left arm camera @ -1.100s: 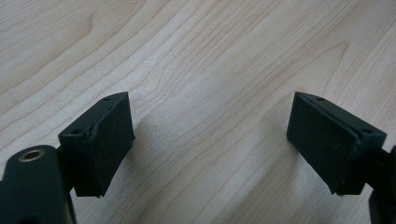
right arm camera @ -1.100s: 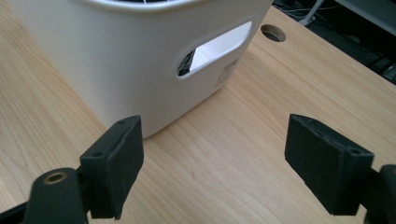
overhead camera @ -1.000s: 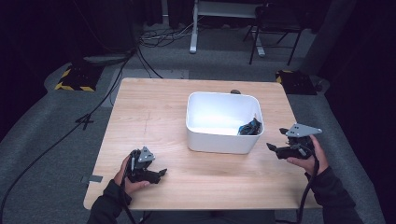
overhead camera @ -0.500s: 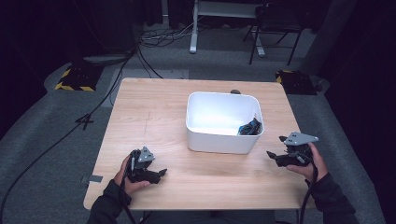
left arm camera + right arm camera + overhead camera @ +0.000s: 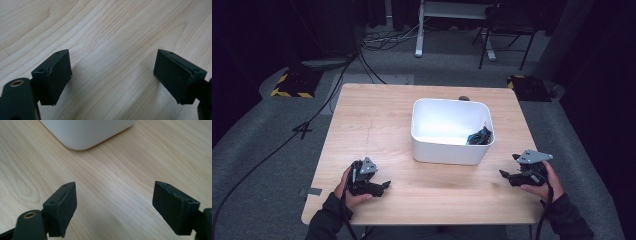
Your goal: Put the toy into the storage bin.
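Both hands rest low on the table (image 5: 377,120), left gripper (image 5: 384,185) and right gripper (image 5: 504,174) spread, empty.

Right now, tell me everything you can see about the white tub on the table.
The white tub is a rounded-corner rectangular bin, plastic by its look, standing upright and open-topped on the wooden table, right of centre. A small dark bluish object, too small to identify, lies in its near right corner. Neither gripper touches it.

Left gripper (image 5: 382,186) and right gripper (image 5: 507,175) both low, jaws apart.
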`<action>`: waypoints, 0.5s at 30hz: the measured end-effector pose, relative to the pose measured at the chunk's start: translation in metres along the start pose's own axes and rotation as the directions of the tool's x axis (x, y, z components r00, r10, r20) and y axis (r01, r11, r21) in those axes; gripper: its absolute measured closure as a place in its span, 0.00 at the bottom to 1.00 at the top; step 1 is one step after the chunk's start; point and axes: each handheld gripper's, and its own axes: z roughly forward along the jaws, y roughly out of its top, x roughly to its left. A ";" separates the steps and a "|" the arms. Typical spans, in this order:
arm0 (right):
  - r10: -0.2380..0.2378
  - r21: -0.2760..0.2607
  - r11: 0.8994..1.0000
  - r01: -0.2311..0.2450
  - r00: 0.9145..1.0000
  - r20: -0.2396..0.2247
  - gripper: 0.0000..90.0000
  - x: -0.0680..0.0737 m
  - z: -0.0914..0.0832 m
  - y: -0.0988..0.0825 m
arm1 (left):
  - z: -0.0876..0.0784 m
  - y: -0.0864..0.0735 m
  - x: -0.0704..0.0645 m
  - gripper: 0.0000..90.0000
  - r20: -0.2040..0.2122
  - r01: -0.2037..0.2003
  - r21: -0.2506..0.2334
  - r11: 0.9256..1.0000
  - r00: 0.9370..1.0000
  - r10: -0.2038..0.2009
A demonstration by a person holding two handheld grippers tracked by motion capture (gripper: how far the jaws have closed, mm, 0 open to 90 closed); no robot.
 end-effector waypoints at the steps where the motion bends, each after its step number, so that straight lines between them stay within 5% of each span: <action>1: 0.007 0.003 1.000 -0.007 1.000 -0.003 0.22 0.001 0.001 -0.002 | 0.000 0.000 0.000 0.17 0.000 0.000 0.000 1.000 1.000 0.000; 15: 0.022 0.052 0.998 -0.020 0.999 -0.042 0.23 0.007 0.005 -0.030 | 0.000 0.000 0.000 0.17 0.001 0.001 0.000 1.000 1.000 -0.001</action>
